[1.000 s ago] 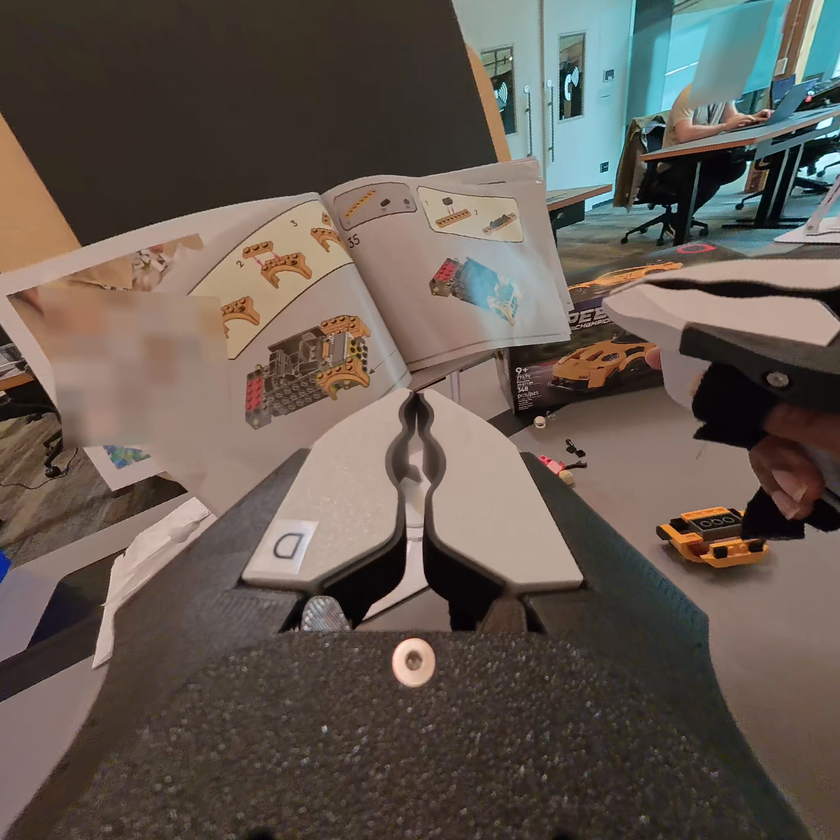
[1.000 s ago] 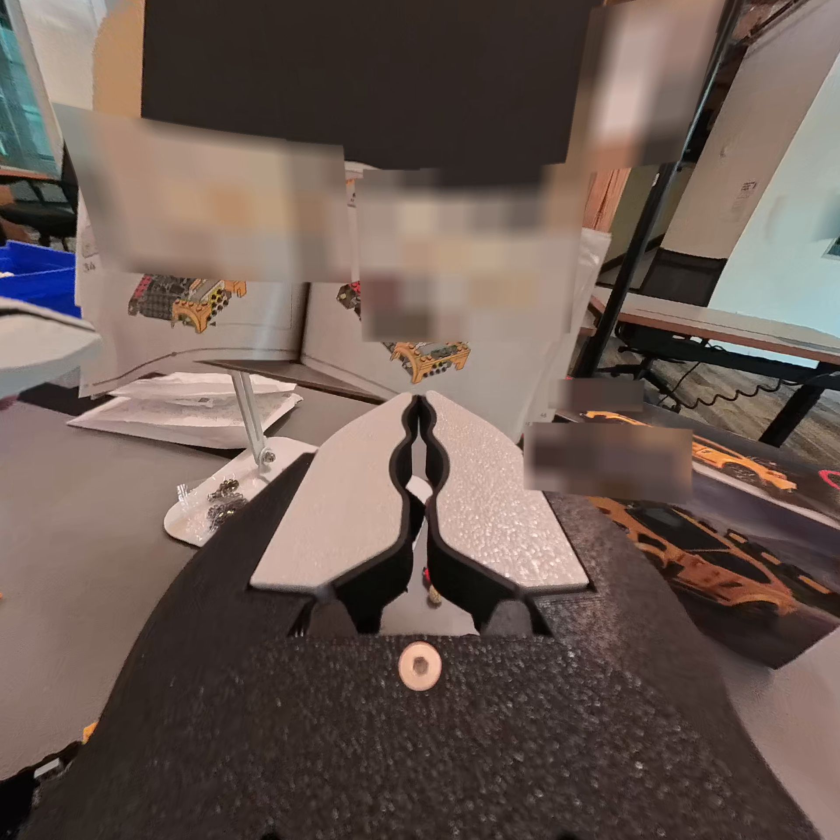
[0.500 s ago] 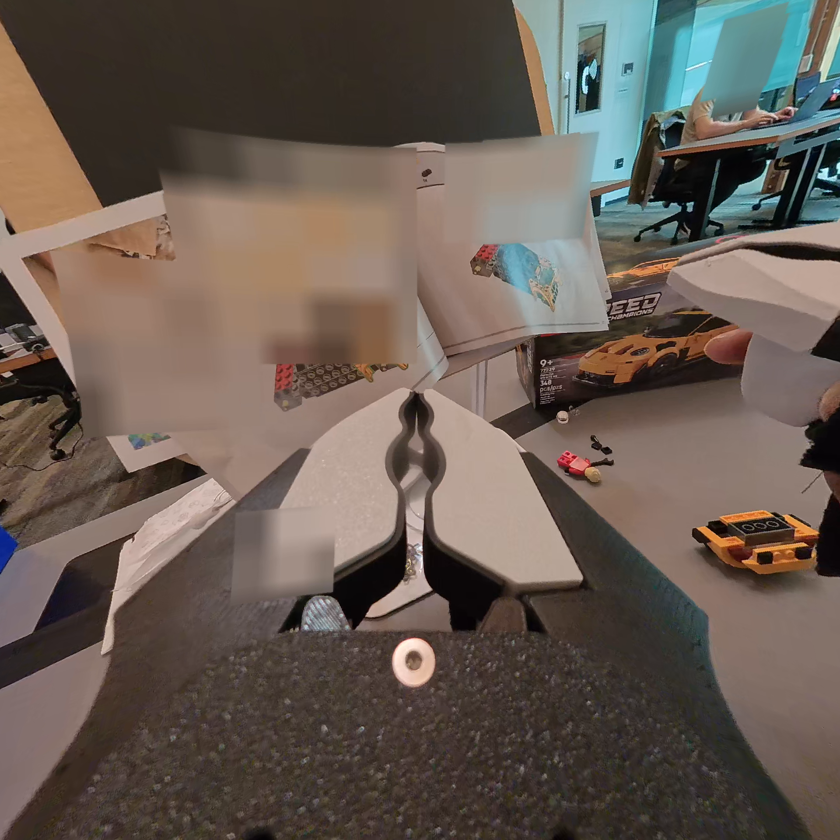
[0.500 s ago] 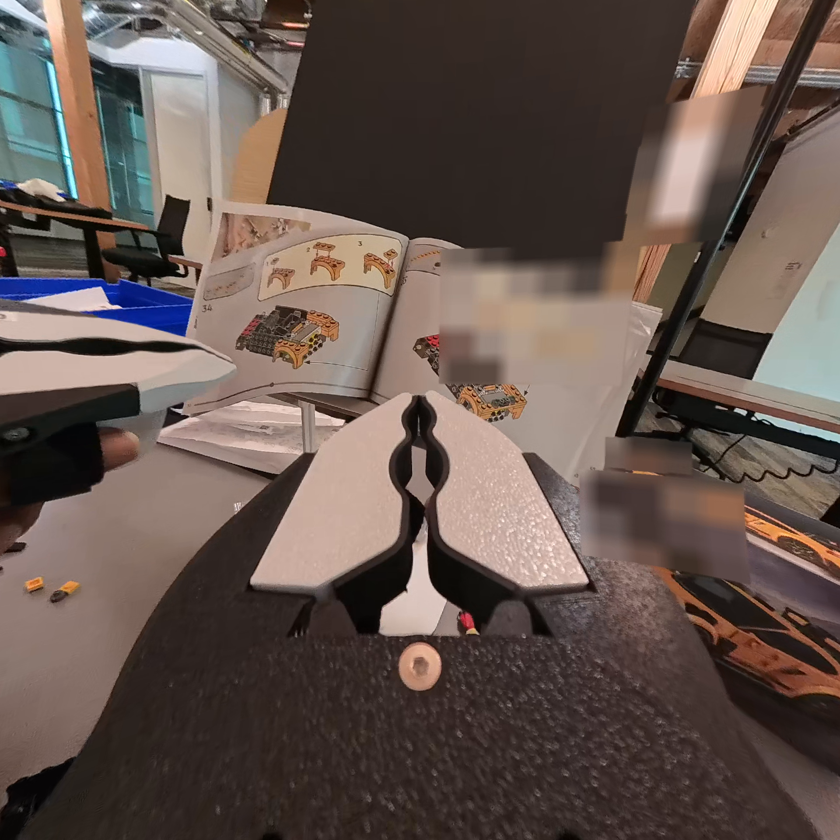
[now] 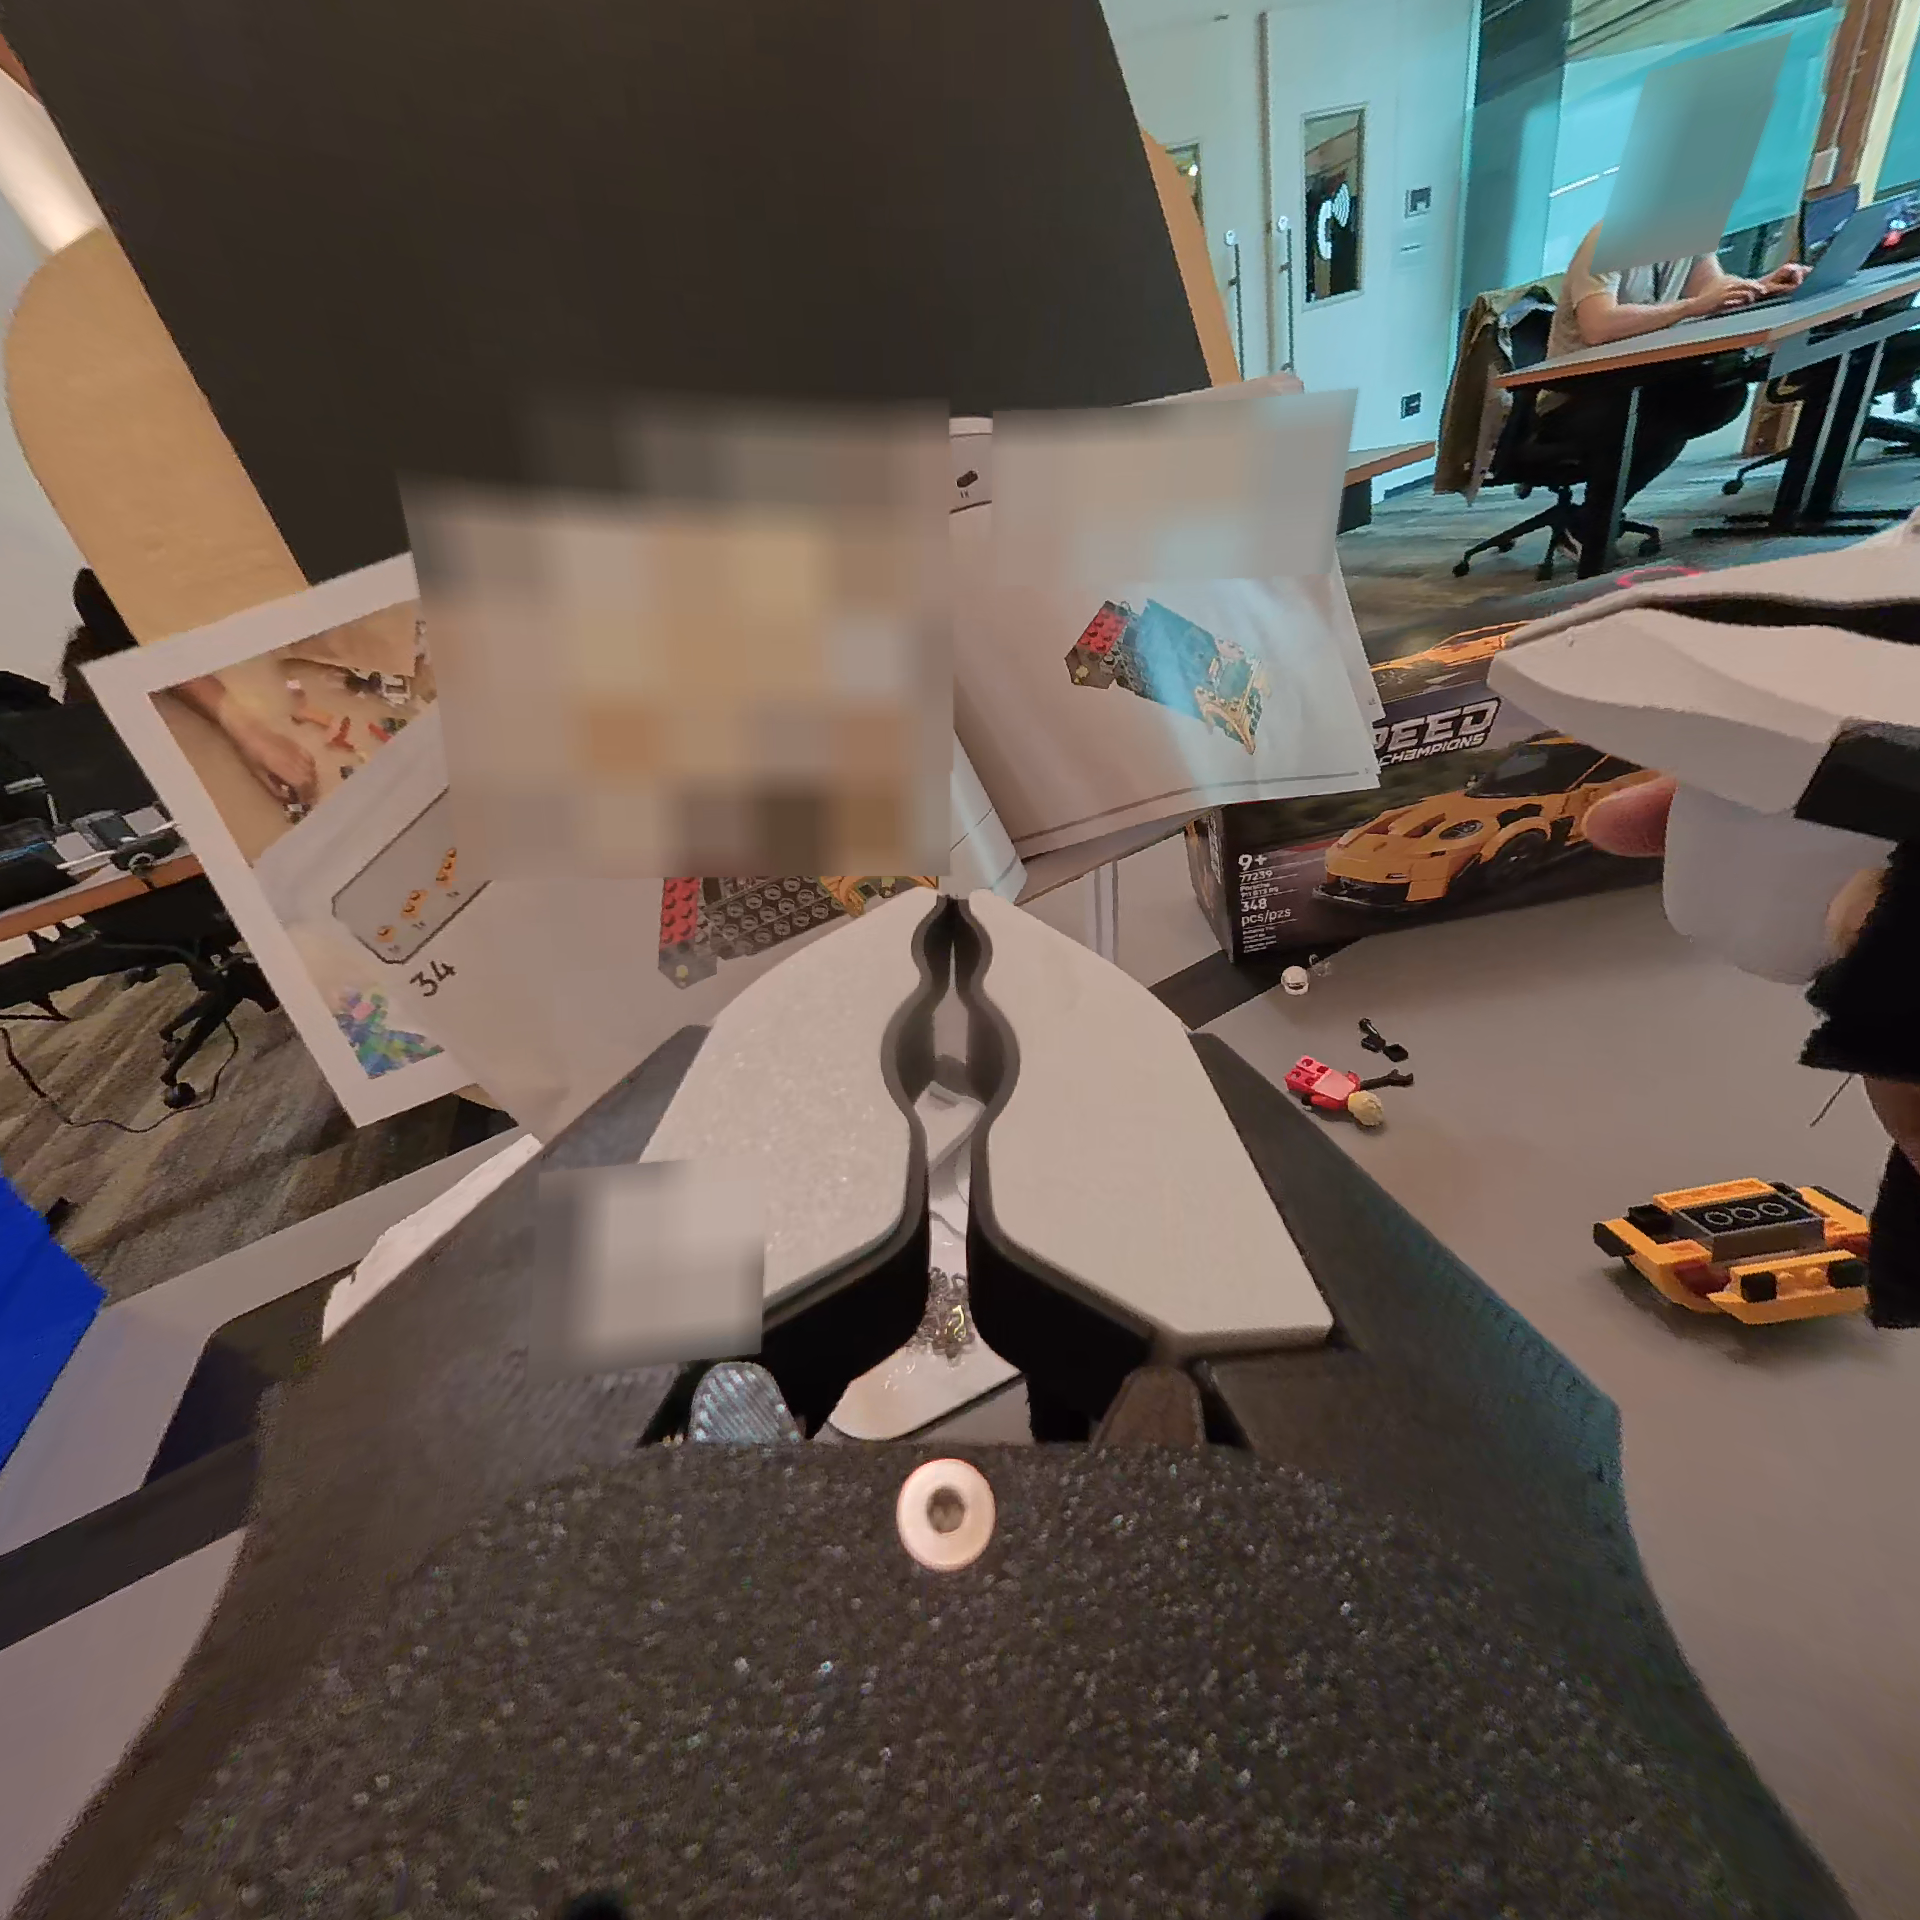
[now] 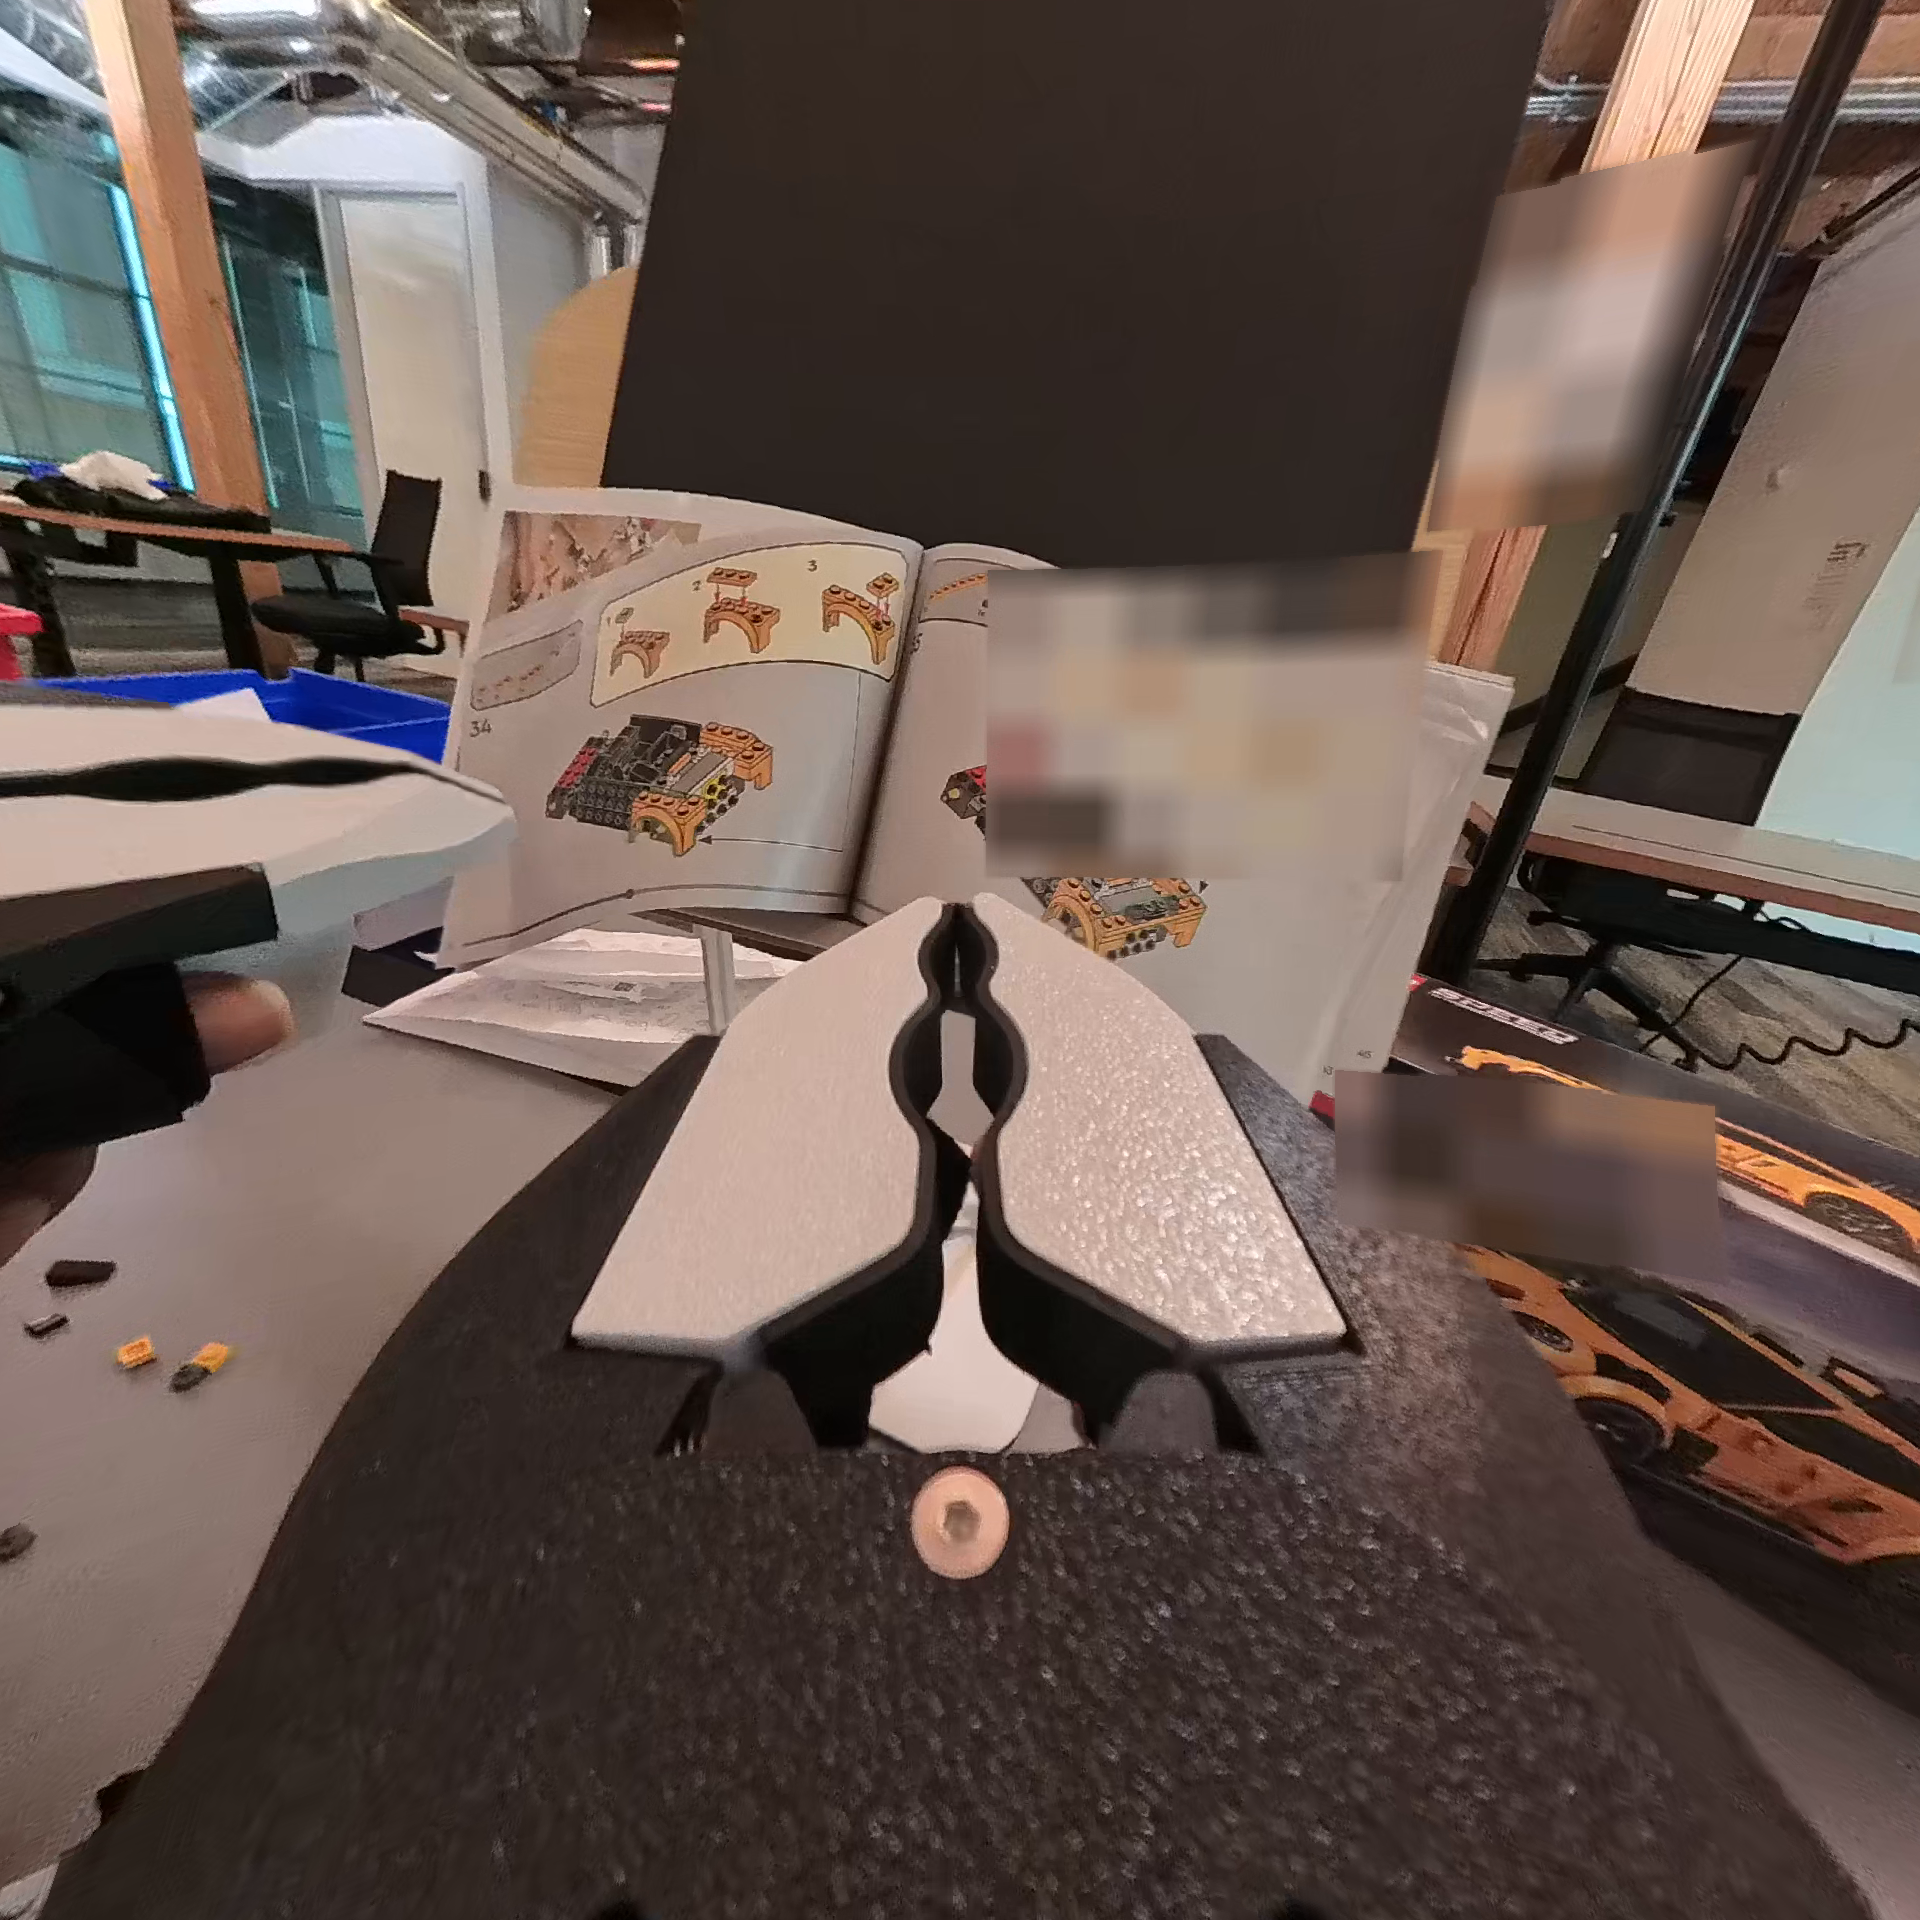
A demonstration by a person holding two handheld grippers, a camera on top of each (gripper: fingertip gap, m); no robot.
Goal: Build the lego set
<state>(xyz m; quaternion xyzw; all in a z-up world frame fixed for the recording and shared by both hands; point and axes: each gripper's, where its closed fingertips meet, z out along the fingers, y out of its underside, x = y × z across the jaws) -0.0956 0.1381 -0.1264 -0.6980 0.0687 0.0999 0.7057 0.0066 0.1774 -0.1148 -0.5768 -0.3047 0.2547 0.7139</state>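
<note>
My left gripper (image 5: 951,920) is shut and empty, held above the grey table and pointed at the open instruction booklet (image 5: 1174,717) on its stand. My right gripper (image 6: 954,920) is shut and empty too, facing the same booklet (image 6: 707,727). A partly built orange and black lego car piece (image 5: 1745,1257) lies on the table to the right in the left wrist view, below the right gripper (image 5: 1662,686). The left gripper (image 6: 249,800) shows at the left edge of the right wrist view.
The lego box (image 5: 1455,831) with the orange car picture stands behind, also at right (image 6: 1683,1320). A small red piece (image 5: 1320,1081) and black bits lie near it. Small orange and black pieces (image 6: 171,1356) lie at left. A blue bin (image 6: 312,696) and white paper bags (image 6: 582,1003) sit beyond. The tips of one gripper are about 12 cm away from the tips of the other.
Both grippers have tilted up and drawn back a little, so the booklet and room sit lower and fuller in view. Both stay shut.
</note>
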